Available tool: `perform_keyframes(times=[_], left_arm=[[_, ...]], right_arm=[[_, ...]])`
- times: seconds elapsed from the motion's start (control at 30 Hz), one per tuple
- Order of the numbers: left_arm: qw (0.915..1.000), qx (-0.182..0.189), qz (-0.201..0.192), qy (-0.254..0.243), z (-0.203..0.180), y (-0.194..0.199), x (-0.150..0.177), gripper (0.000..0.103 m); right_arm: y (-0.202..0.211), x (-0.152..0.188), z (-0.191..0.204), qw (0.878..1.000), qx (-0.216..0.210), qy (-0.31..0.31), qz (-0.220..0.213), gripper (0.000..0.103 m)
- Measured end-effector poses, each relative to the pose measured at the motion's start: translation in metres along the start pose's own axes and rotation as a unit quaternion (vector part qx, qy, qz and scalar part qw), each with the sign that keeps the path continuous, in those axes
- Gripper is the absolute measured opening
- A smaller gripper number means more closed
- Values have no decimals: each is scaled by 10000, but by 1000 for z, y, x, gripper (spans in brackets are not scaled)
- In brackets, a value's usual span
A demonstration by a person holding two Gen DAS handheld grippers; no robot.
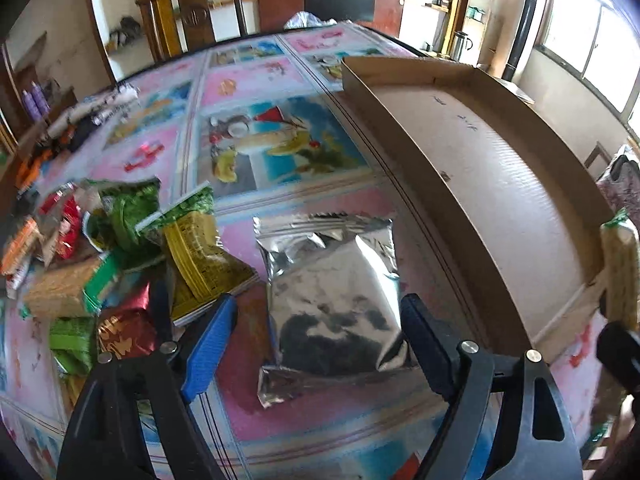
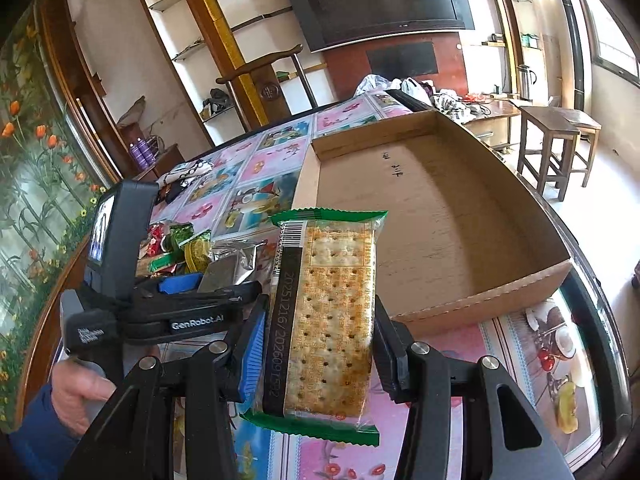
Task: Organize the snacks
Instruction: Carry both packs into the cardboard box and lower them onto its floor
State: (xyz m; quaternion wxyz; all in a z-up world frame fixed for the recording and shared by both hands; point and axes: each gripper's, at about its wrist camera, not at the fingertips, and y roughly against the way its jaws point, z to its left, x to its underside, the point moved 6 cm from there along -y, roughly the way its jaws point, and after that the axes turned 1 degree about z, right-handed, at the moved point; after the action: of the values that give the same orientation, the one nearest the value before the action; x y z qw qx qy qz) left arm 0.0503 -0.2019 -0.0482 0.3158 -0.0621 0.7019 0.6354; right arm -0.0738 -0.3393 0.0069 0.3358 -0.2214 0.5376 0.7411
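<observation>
A cracker packet (image 2: 328, 312) stands upright, clamped in the right tongs (image 2: 320, 344) near the empty cardboard tray (image 2: 476, 308). A silver pouch (image 1: 332, 300) lies flat on the surface (image 1: 304, 420) (beside a snack pile (image 1: 120, 256)) between the spread left tongs (image 1: 316, 344), untouched.

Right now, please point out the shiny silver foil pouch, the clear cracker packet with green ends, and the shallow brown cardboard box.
silver foil pouch (image 1: 332, 280), left wrist view, its middle.
cracker packet (image 2: 332, 312), right wrist view, its front face.
cardboard box (image 2: 472, 304), right wrist view, its near wall.
</observation>
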Motion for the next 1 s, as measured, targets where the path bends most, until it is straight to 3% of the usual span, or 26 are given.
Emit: perform_keyframes(times=[0.07,0.1,0.37,0.57,0.87,1.0], left_arm=[[9999,-73,-86,-33,0,2,0,59],[9999,-83,-100,-23,1,3,-1,58],[9996,108,-205,169,8,15,-1,57],[9991,206,-327,168,6,25,-3,57],[9983,320,-444,178,4,37,-6,57],[9979,385,-509,141,-2,42,-14,57]], right_arm=[[1,0,-2,10000,-1,-29,-7,50],[2,0,-2,10000,1,-39,-10,50],[-2,-14,-10,9999,119,-80,-20,50],[-27,-33,-29,9990,395,-216,35,50],[-34,-12,-21,9984,302,-65,466,49],[-26,-15,-16,9991,180,-84,387,49]])
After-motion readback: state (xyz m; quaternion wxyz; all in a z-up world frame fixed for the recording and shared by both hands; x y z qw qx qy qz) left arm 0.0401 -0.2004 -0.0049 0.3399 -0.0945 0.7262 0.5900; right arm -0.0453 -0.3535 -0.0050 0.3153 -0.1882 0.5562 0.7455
